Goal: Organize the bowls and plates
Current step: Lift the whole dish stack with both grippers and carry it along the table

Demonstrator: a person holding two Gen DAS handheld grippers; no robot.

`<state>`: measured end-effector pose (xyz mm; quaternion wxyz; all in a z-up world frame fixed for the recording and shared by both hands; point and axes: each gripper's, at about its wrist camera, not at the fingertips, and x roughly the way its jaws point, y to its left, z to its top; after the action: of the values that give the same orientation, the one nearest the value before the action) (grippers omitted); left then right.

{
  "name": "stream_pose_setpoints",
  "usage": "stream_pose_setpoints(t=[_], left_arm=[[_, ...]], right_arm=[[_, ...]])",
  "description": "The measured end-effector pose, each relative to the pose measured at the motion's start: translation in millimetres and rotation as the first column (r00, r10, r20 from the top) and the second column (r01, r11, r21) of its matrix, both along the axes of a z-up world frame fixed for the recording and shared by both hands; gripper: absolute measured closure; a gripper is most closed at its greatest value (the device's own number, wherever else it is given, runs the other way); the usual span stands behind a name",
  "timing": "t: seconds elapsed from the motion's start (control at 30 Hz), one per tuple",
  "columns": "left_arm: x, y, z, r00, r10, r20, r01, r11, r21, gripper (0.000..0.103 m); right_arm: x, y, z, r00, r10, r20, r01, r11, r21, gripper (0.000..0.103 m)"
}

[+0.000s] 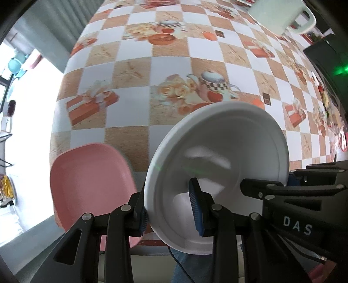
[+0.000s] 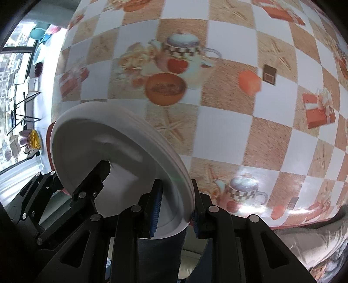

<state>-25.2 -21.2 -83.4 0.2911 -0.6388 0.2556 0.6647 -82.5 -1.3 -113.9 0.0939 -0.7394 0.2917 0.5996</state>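
A: While both grippers hang over the checked counter (image 1: 169, 65), what does each one carry?
B: Item one, white plate (image 1: 217, 156): rim clamped between the jaws of the left gripper (image 1: 171, 209), plate tilted, clear of the counter. The right gripper (image 2: 176, 209) has its jaws clamped on the opposite rim of that plate.
A: Other pieces?
B: Item two, pink plate (image 1: 91, 178): left of the white one, at the counter's near edge. Item three, pale mug (image 1: 280, 15): far corner, well apart
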Motion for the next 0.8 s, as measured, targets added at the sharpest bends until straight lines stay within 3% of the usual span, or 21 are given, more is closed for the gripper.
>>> stream_pose_setpoints(t=[0.23, 0.8], left_arm=[[-25, -26, 15, 0.997, 0.069, -0.017, -0.069, 0.997, 0.016, 0.067], [-66, -82, 24, 0.975, 0.215, -0.055, -0.214, 0.976, 0.022, 0.067]], right_arm=[[-33, -39, 9, 0.997, 0.072, -0.024, -0.071, 0.997, 0.016, 0.077], [-79, -83, -9, 0.973, 0.225, -0.057, -0.225, 0.974, 0.02, 0.077]])
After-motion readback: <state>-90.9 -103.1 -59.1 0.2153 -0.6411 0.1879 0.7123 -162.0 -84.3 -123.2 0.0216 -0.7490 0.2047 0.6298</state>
